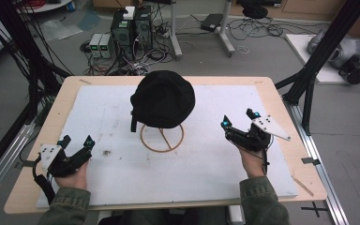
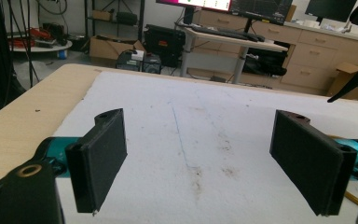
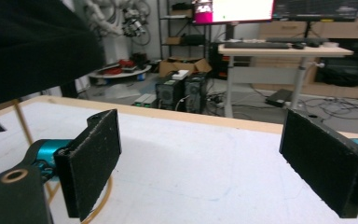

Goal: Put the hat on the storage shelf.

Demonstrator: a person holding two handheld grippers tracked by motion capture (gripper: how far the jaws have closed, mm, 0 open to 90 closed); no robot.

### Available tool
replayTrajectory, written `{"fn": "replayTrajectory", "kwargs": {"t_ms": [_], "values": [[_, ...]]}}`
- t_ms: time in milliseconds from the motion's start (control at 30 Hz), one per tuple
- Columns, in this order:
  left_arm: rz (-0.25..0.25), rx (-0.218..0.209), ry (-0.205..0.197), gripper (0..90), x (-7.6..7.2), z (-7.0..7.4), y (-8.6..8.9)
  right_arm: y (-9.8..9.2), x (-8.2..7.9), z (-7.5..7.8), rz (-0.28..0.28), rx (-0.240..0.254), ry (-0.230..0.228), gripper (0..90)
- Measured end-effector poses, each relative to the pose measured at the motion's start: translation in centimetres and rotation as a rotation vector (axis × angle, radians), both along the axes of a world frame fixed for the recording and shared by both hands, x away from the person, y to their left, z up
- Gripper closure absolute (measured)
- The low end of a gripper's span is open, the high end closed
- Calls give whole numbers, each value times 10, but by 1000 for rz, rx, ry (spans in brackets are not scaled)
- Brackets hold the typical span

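Either side of the black knitted cap (image 1: 163,98) on its wooden ring stand (image 1: 161,138), both grippers, left gripper (image 1: 77,144) and right gripper (image 1: 239,119), waited with jaws spread, seemingly ready to lift it.

My table (image 1: 267,89): light wood top, rounded corners. A white foam board (image 1: 122,183) covers nearly all of it, bare wood strip at left, right & far edges. Board is scuffed, w/ a dark smudge (image 1: 107,153) near-left. On the board, approx. centre, stands a thin wooden ring-base stand (image 1: 162,138) w/ a black fabric cap (image 1: 164,99) on top.
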State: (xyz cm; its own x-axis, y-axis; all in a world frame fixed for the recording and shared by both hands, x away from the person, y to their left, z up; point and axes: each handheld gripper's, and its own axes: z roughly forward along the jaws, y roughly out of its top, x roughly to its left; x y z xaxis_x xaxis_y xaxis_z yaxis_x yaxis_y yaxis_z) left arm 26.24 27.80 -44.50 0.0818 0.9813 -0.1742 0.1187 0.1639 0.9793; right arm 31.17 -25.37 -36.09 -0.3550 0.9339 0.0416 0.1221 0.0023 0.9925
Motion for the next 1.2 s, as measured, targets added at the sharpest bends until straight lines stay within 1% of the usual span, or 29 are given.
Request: {"fn": "replayTrajectory", "kwargs": {"t_ms": [67,167,300,433,533,600,667,733,867,967,1033,1067,1100,1200], "values": [[0,-1,1,189,0,0,0,-3,-2,-2,-29,11,0,117],[1,-2,0,189,0,0,0,-9,-4,-7,-64,20,-17,117],[0,2,0,189,-1,0,0,-14,-8,-16,-116,21,-26,117],[2,2,0,188,-1,0,0,-19,-12,-27,-156,19,-23,117],[-2,1,-1,188,-1,0,0,-22,-16,-34,-211,5,-54,120],[-6,4,-2,188,-1,1,-1,-25,-18,-38,-241,9,-57,127],[-8,6,-6,188,-1,1,-1,-28,-20,-40,-256,13,-47,126],[-10,4,-8,188,-1,1,-1,-30,-21,-43,-268,21,-50,127],[-9,7,-12,187,-2,1,-2,-35,-24,-50,-282,10,-35,126],[-5,11,-17,187,-2,1,-2,-38,-23,-60,-292,17,-18,126],[-2,13,-17,187,-2,1,-2,-38,-22,-69,-299,33,12,126],[0,14,-18,187,-2,1,-2,-38,-21,-70,-303,29,34,125],[1,16,-19,187,-2,1,-2,-38,-19,-70,-304,11,37,125],[5,18,-19,186,-1,1,-2,-35,-19,-70,-306,-16,17,125]]}}
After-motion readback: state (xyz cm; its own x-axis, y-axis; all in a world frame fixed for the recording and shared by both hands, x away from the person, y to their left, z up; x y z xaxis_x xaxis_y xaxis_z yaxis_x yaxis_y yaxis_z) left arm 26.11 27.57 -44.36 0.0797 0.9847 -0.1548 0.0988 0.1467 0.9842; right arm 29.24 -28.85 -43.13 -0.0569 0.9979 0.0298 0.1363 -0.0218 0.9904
